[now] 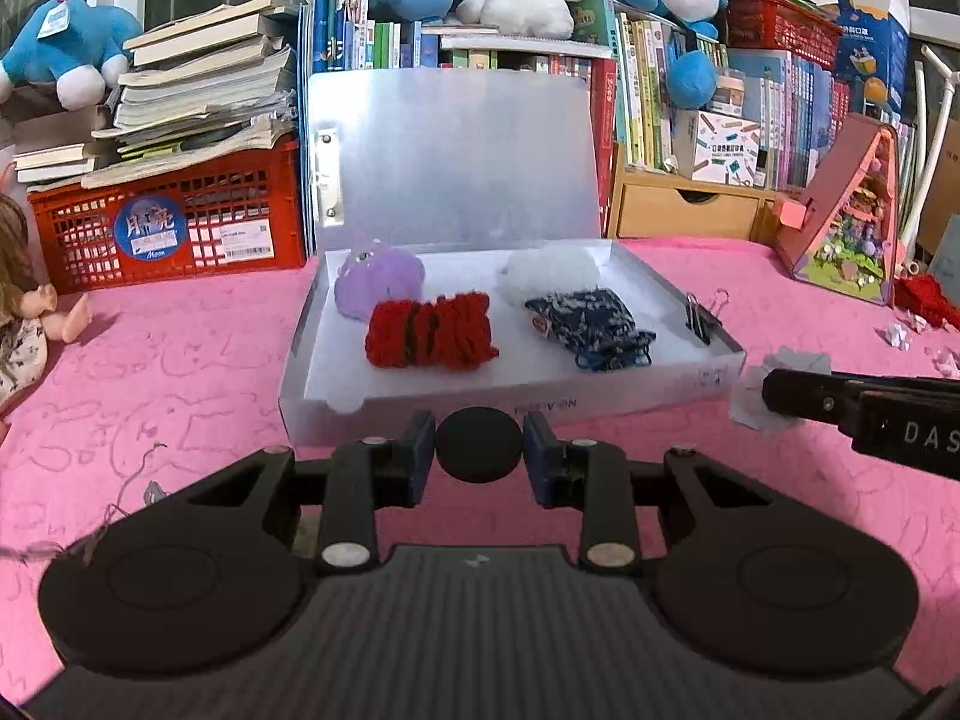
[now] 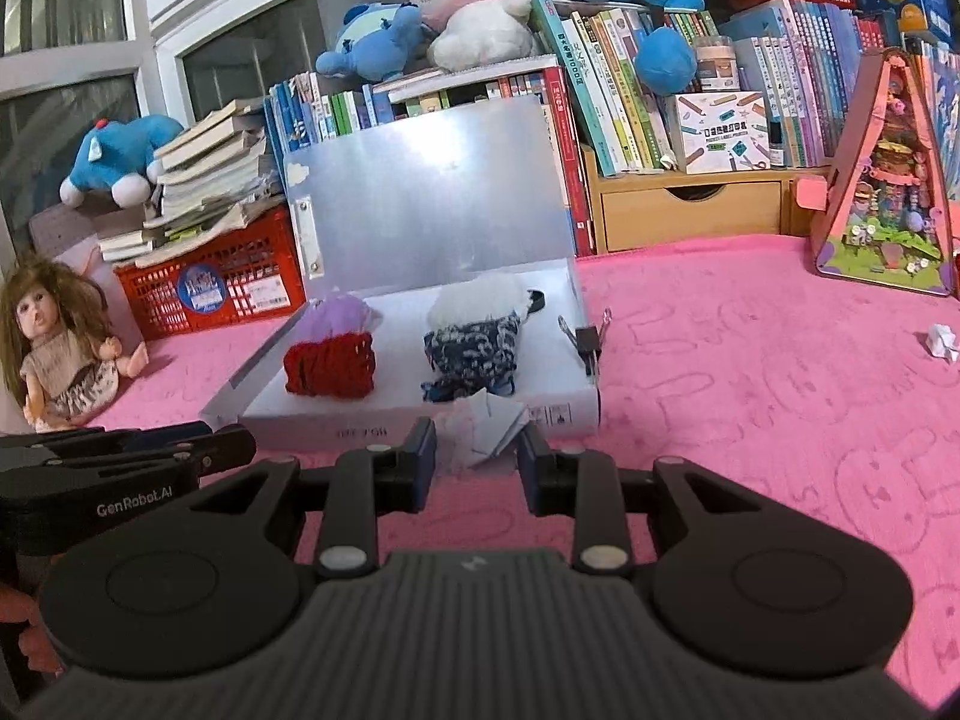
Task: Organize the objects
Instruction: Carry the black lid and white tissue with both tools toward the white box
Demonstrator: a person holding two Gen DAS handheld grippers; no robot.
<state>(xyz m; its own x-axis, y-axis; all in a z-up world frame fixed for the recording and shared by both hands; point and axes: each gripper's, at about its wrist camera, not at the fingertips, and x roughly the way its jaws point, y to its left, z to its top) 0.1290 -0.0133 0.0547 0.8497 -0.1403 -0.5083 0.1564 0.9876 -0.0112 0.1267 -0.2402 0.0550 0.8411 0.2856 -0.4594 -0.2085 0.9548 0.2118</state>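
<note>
Pink cloth covers the counter (image 1: 180, 372). Centre frame, the open grey box (image 1: 510, 384) holds red yarn (image 1: 429, 330). Below it the left gripper (image 1: 479, 447) clamps a black disc (image 1: 479, 445); the right gripper (image 2: 476, 450) pinches crumpled white paper (image 2: 480, 423).

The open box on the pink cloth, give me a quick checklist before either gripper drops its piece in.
1. Left gripper gripping black disc: ok.
2. Right gripper gripping crumpled paper: ok.
3. Box lid open: ok.
4. Bare floor left near the box's front, ahead of red yarn and blue pouch: ok.
5. Binder clip on the right rim clear of the drop path: cannot tell.
</note>
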